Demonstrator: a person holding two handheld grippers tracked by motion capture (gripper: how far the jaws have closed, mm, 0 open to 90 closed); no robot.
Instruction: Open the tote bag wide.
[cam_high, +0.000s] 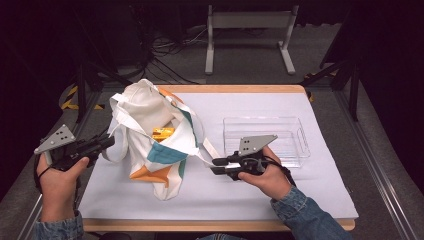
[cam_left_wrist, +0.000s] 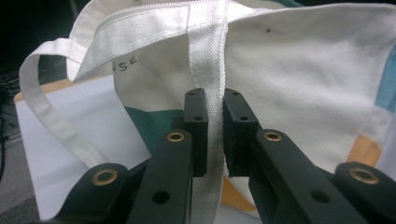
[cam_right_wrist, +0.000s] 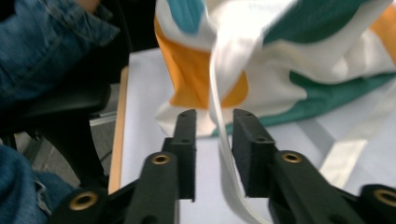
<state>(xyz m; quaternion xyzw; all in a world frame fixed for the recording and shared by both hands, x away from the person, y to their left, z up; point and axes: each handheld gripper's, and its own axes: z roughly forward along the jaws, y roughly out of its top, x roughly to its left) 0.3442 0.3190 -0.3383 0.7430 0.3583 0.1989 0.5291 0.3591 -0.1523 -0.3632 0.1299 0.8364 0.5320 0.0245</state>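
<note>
A white strap (cam_left_wrist: 208, 70) of the tote bag (cam_high: 150, 135) is pinched between the fingers (cam_left_wrist: 197, 126) of the left gripper (cam_left_wrist: 215, 133), which are closed on it. The right gripper (cam_right_wrist: 214, 149) is held partly open, and another white strap (cam_right_wrist: 223, 140) is seen running between its fingers (cam_right_wrist: 250, 149); a firm hold cannot be told. The bag is laid on the left half of the tabletop (cam_high: 320, 190), near its left edge. A clear plastic tray (cam_high: 300, 150) is set to the right, with bare room around it.
</note>
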